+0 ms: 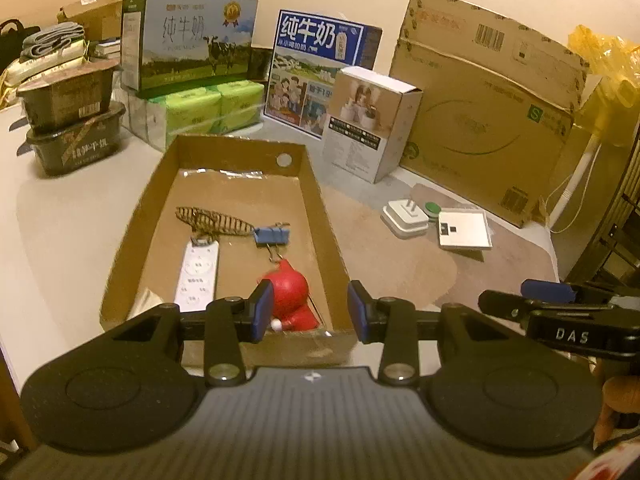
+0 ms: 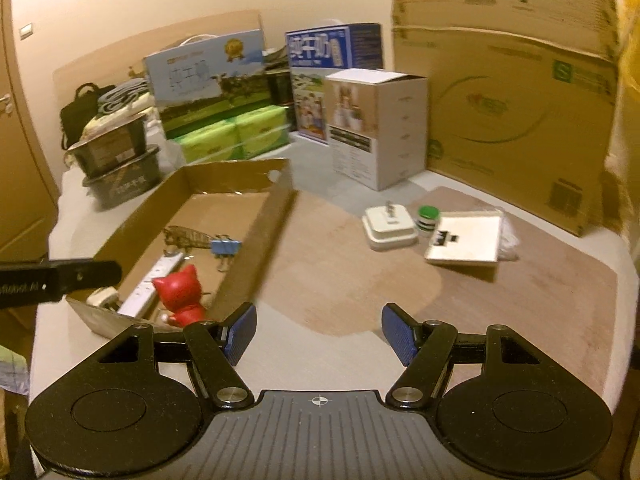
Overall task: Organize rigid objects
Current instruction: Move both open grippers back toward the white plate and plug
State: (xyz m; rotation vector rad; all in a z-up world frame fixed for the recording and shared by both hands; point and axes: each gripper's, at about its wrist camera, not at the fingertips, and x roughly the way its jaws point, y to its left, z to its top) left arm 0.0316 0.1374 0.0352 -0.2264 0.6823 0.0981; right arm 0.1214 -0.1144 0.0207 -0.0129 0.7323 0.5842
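An open cardboard tray holds a red cat figurine, a white power strip, a blue binder clip and a wooden model. On the brown mat to the right lie a white plug adapter, a green-capped jar and a flat white box. My left gripper is open above the tray's near edge, empty. My right gripper is open and empty over the mat.
Milk cartons, a white carton, a large cardboard box, green tissue packs and stacked black food tubs line the back. The right gripper's body shows at the left view's right edge.
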